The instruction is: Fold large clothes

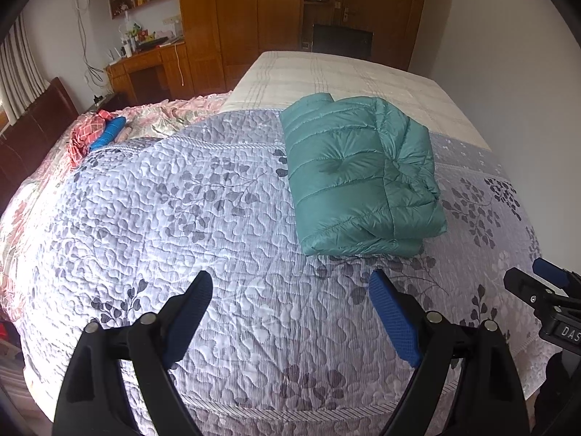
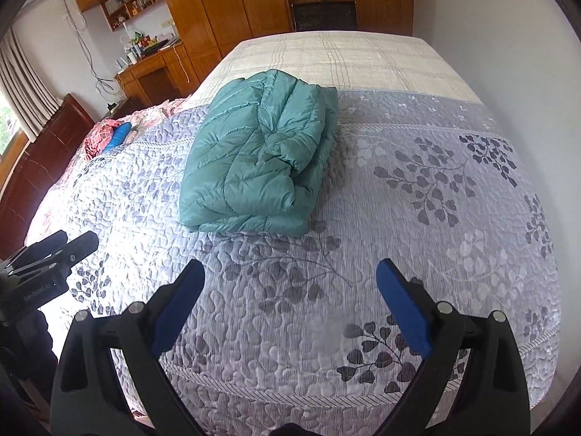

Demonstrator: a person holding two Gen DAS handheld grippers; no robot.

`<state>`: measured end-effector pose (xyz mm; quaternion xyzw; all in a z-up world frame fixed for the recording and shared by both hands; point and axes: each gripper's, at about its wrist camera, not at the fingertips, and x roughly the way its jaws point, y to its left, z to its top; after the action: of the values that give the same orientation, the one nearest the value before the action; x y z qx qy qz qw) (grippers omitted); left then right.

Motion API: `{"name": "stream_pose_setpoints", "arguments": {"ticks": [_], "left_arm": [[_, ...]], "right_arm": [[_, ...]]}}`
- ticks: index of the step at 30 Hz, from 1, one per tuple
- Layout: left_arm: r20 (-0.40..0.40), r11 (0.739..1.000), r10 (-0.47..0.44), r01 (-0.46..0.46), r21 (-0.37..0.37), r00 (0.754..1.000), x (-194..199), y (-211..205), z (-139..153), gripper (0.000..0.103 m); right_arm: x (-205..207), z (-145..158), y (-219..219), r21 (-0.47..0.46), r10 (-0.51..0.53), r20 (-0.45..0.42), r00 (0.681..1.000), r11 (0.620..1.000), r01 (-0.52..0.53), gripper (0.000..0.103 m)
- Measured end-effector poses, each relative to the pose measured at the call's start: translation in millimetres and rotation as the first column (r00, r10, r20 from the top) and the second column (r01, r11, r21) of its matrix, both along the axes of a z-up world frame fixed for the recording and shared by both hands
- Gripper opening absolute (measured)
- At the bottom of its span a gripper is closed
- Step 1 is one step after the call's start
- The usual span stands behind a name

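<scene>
the folded teal jacket (image 1: 363, 178) lies on the quilt (image 1: 181, 200); left gripper (image 1: 290, 287) and right gripper (image 2: 290, 276) hover spread, empty; only the right view shows the window (image 2: 7, 123).

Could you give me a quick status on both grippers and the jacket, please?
Left gripper open, empty. Right gripper open, empty. Green puffer jacket lies folded on the quilt, clear of both. Nothing in the way.
</scene>
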<state>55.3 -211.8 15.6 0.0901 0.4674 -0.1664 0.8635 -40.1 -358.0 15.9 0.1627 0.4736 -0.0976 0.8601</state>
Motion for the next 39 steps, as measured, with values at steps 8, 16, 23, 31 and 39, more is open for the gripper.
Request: {"name": "stream_pose_setpoints", "arguments": {"ticks": [8,16,23,31,39], "left_arm": [[0.006,1.000,0.002,-0.002,0.012,1.000,-0.2,0.1,0.1,0.088],[-0.003,1.000,0.006,-0.006,0.017,1.000,1.6,-1.5,-2.2,0.088],[-0.001,1.000,0.002,-0.002,0.022,1.000,2.1,-1.9,-3.5,0.088],[-0.001,1.000,0.000,0.000,0.025,1.000,1.9,-2.9,-4.5,0.088],[0.000,1.000,-0.002,0.002,0.027,1.000,2.6,-2.3,-5.1,0.088]], "right_arm": [[0.7,-0.3,0.9,-0.001,0.003,0.000,1.000,1.000,-0.003,0.095],[2.5,0.1,-0.5,-0.002,0.008,-0.004,1.000,1.000,-0.008,0.095],[2.0,0.1,-0.1,-0.002,0.008,-0.003,1.000,1.000,-0.008,0.095],[3.1,-0.9,-0.6,-0.002,0.010,-0.005,1.000,1.000,-0.010,0.095],[3.5,-1.7,0.1,-0.002,0.009,-0.007,1.000,1.000,-0.009,0.095]]}}
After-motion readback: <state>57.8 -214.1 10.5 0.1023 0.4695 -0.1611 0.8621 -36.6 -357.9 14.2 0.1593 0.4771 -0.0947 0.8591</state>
